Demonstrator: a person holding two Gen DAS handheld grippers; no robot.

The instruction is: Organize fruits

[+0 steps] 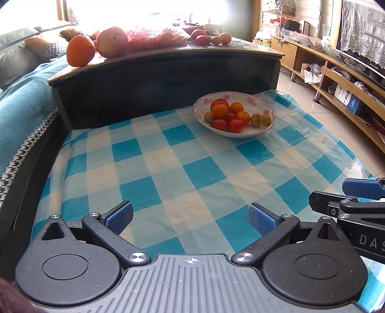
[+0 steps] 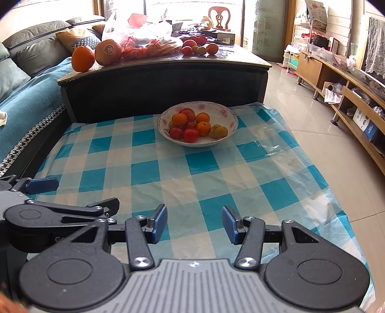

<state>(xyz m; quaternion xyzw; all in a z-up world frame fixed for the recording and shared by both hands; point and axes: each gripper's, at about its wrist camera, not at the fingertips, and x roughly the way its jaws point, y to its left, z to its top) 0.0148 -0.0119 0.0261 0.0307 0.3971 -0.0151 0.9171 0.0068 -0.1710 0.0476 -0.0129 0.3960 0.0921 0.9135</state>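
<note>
On checked cloth (image 2: 168,178): fruit bowl (image 2: 231,130); dark table (image 2: 168,79) behind.

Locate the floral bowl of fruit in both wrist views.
Left wrist: floral bowl sits right of centre, upper middle, on the checked cloth.
Right wrist: bowl sits at centre, upper middle.
Shared landmark: the big orange on the dark table's left corner.

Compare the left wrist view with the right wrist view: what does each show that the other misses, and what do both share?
Only the left wrist view shows the left tool head-on, open and empty. Only the right wrist view shows the wooden chair back by the window and the right tool, open and empty. Both share the fruit bowl on the checked cloth and the big orange on the dark table.
</note>
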